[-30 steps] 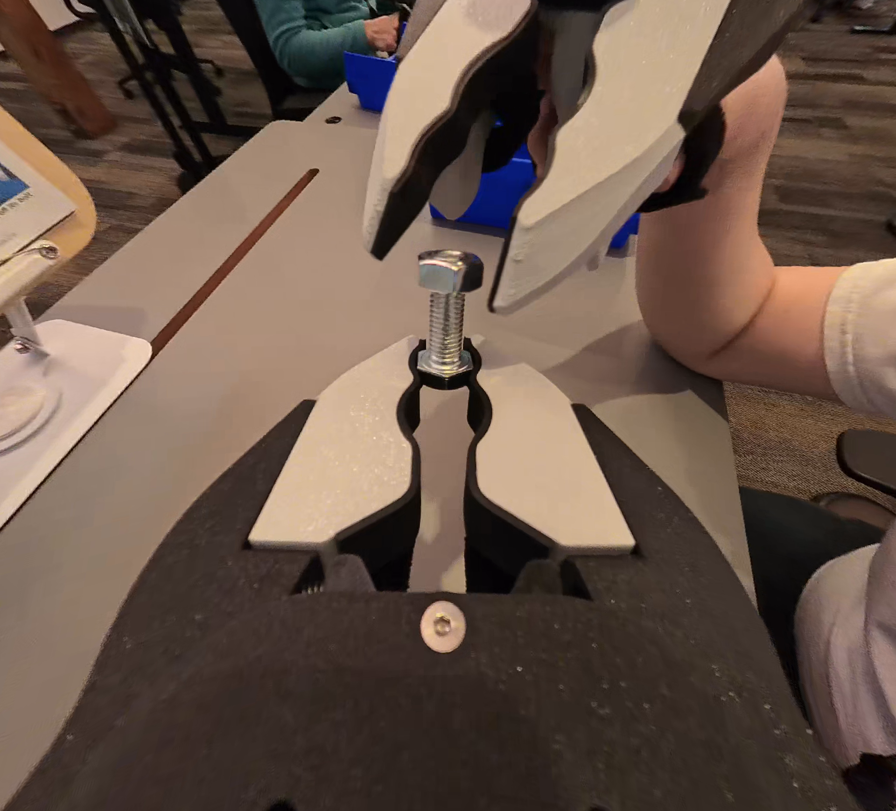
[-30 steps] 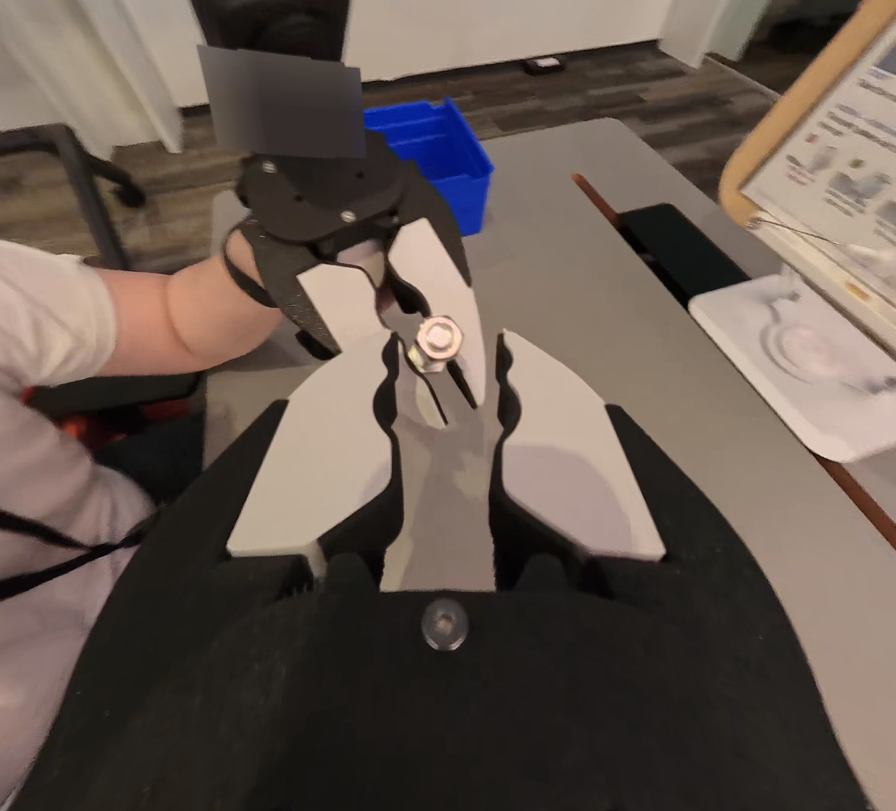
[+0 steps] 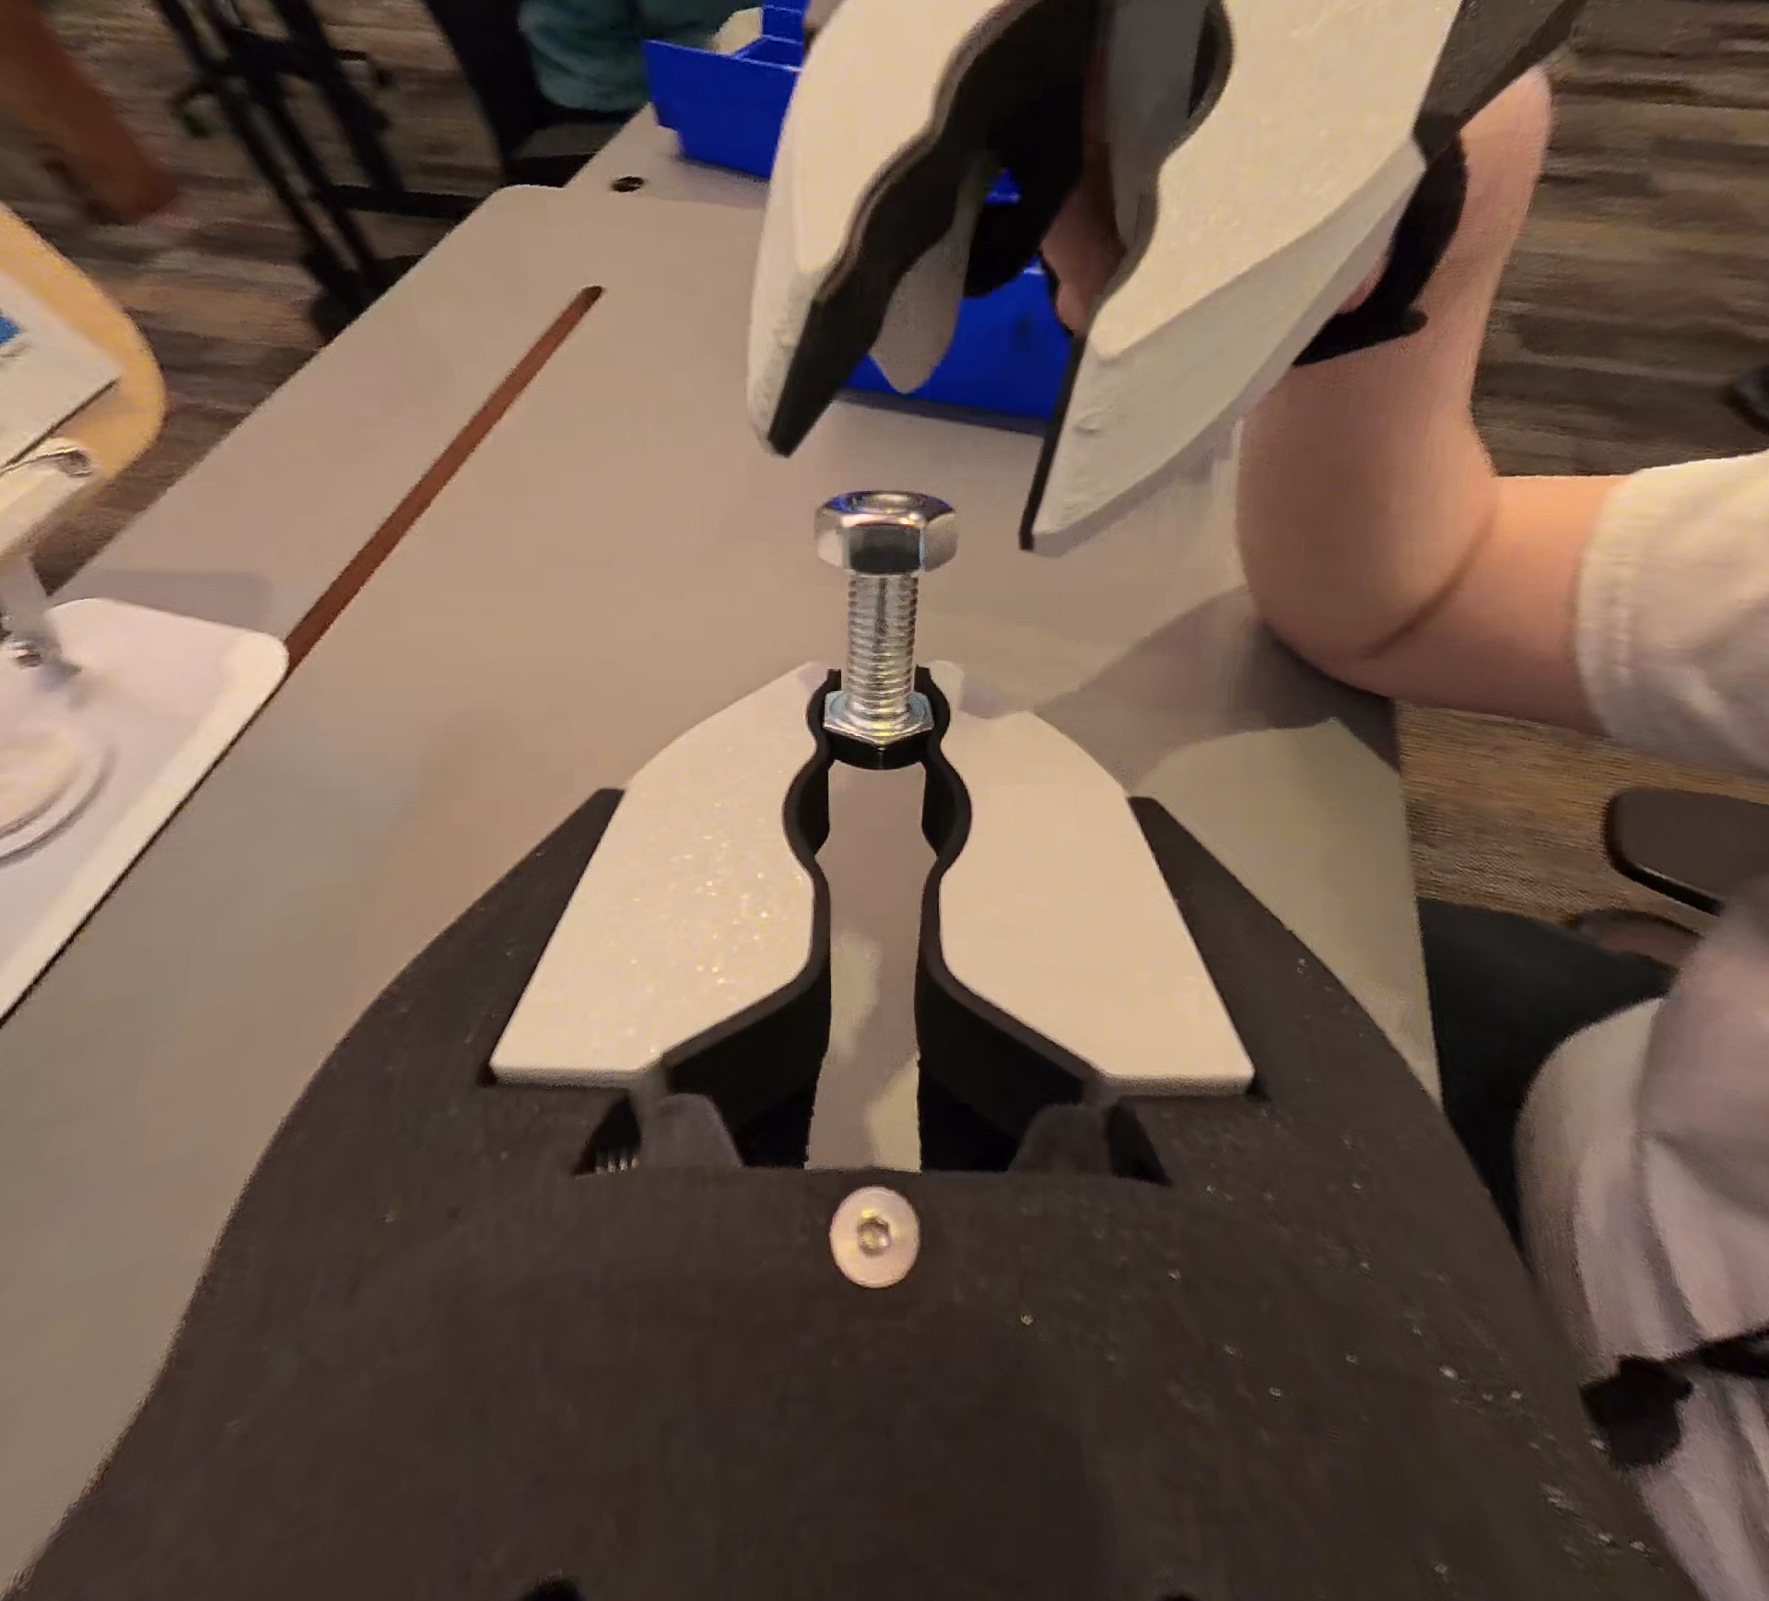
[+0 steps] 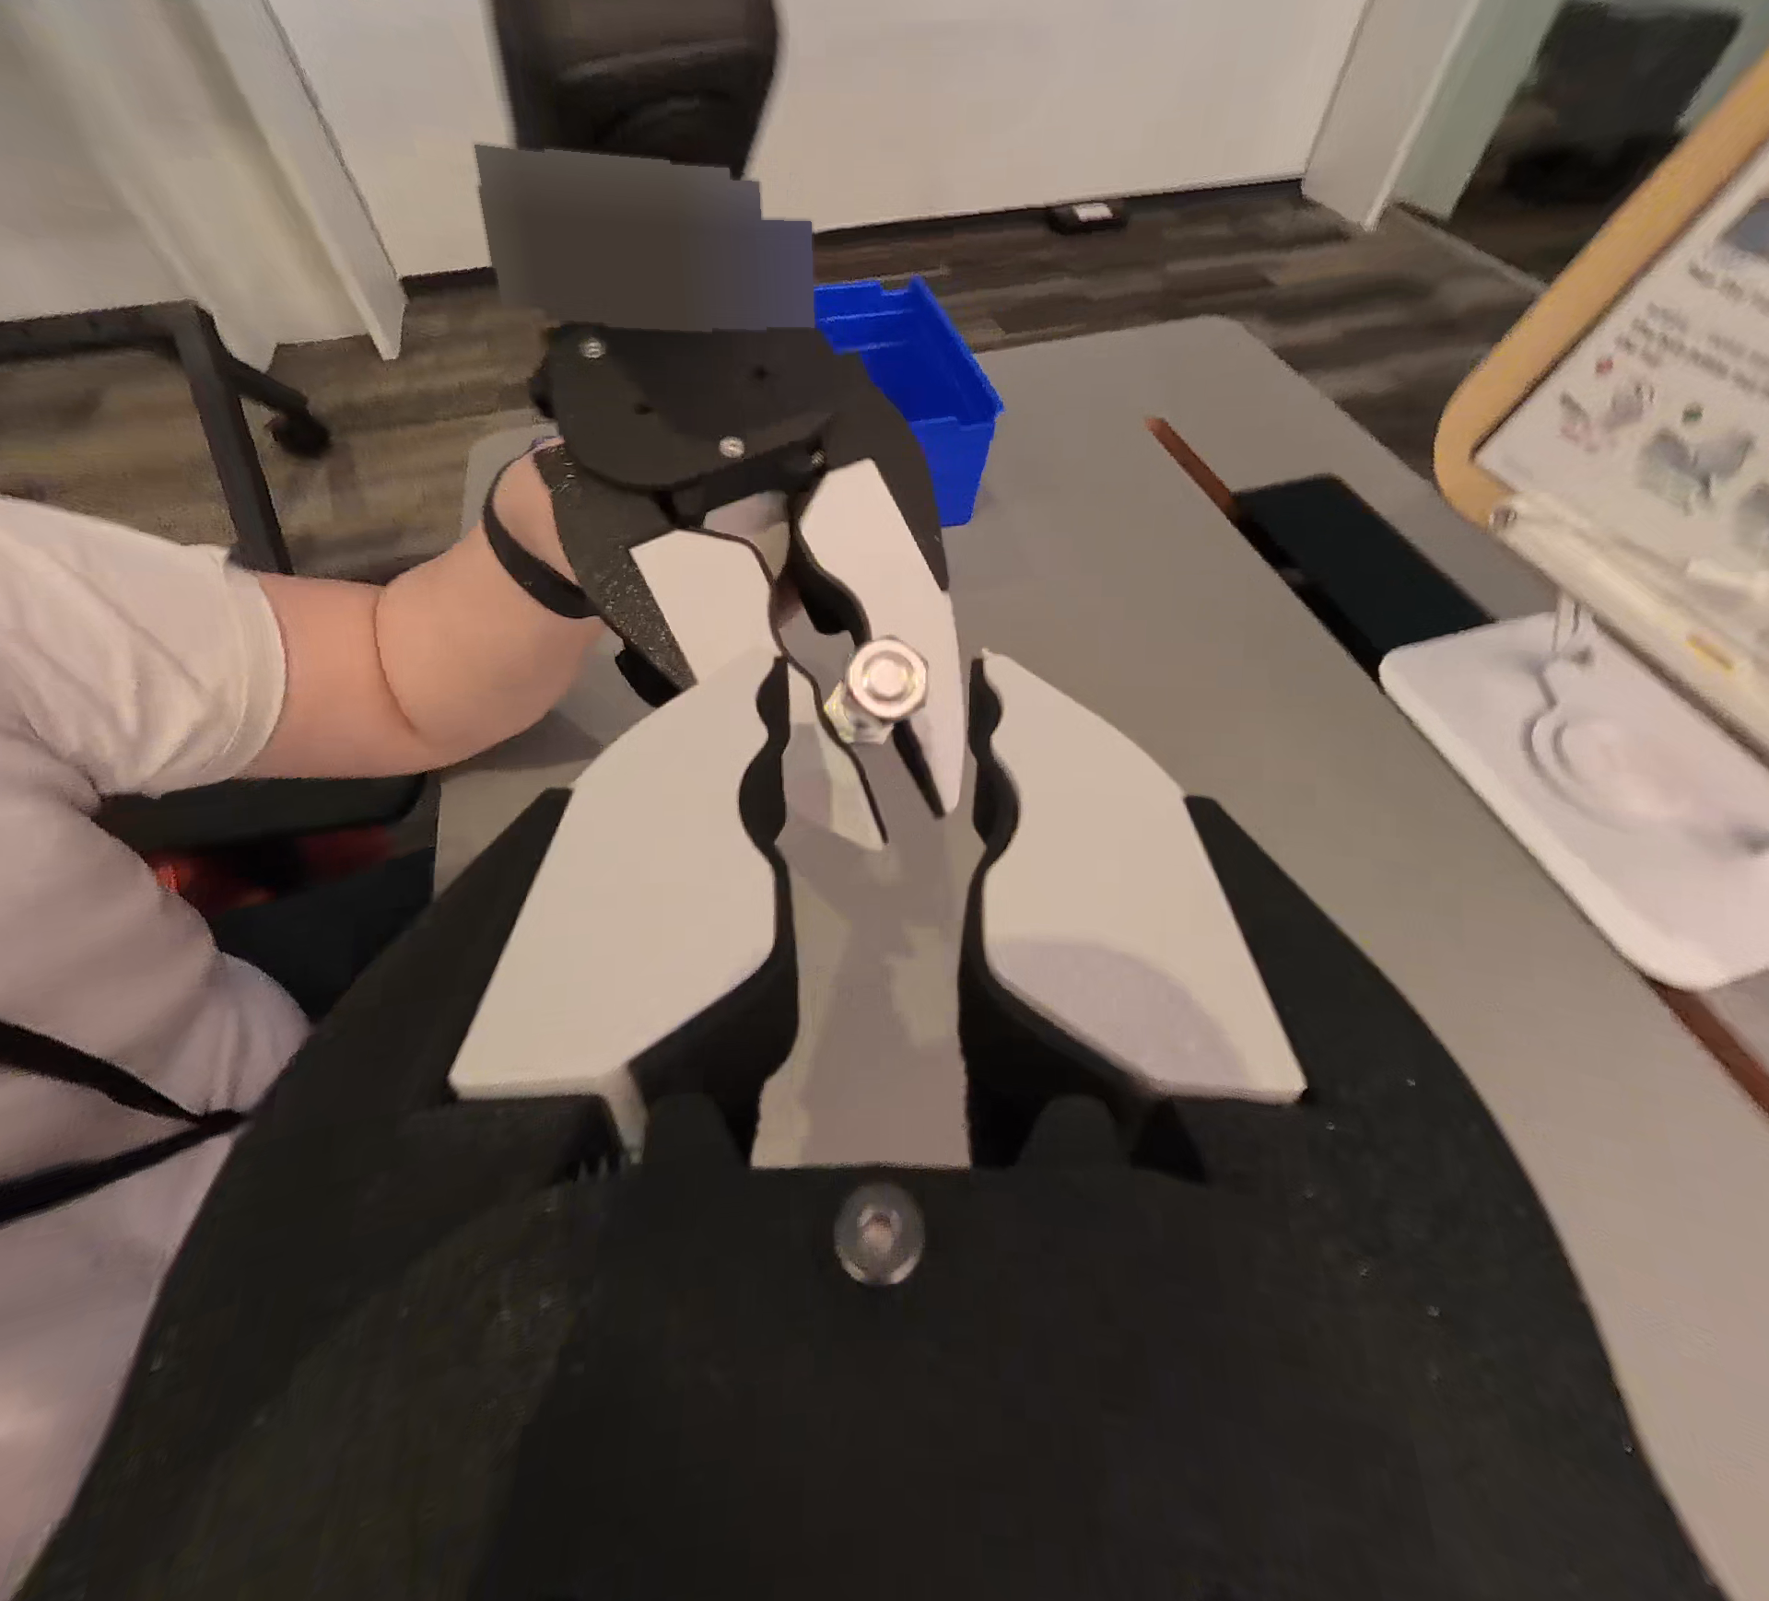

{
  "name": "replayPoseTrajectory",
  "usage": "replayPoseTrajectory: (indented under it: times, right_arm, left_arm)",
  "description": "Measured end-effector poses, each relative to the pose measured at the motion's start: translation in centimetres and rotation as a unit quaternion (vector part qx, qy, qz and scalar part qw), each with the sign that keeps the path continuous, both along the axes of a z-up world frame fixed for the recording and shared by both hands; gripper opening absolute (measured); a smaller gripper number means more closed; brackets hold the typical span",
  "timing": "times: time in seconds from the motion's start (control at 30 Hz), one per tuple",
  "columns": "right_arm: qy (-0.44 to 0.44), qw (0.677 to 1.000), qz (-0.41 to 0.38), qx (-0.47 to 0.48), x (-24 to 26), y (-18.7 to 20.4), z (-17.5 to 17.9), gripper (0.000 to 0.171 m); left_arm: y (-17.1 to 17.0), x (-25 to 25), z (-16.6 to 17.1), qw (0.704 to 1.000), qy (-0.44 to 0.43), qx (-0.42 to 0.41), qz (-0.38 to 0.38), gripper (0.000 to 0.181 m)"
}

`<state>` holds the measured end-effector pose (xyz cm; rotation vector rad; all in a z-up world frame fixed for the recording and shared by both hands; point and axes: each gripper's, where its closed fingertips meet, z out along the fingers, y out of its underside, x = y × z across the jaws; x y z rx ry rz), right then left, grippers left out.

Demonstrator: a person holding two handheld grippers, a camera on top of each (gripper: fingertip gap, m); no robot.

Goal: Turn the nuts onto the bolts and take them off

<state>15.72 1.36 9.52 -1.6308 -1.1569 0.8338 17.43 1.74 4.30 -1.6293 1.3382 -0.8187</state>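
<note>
A blue bin [image 3: 737, 91] sits on the grey table [image 3: 335, 742] near a black chair [image 4: 632, 24].

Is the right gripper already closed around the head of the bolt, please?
No: its jaws hang open above the bolt, whose head stands free between and below them.

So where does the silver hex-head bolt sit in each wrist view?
Left wrist view: silver hex-head bolt just above centre, upright, head on top, its lower end clamped at the left gripper tips.
Right wrist view: bolt near centre, seen head-on.
Shared landmark: blue plastic bin behind it on the grey table.
</note>
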Motion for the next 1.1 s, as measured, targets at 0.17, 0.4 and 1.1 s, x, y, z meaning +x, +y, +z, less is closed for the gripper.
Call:
replayPoseTrajectory:
  times: [0.17,0.4,1.1]
  right_arm:
    - [-0.013,1.0,-0.013,-0.023,-0.6,0.8,-1.2,0.026]
    - [-0.05,0.994,0.091,0.034,-0.8,-1.7,-1.3,0.018]
    - [0.056,0.996,0.017,-0.071,0.3,2.3,-0.4,0.037]
  left_arm:
    - [0.5,0.1,-0.2,1.0,0.007,0.011,0.017,0.014]
    - [-2.5,0.2,-0.3,0.997,0.007,-0.036,-0.073,0.014]
    - [1.8,-0.3,-1.3,0.999,0.029,0.007,0.041,0.014]
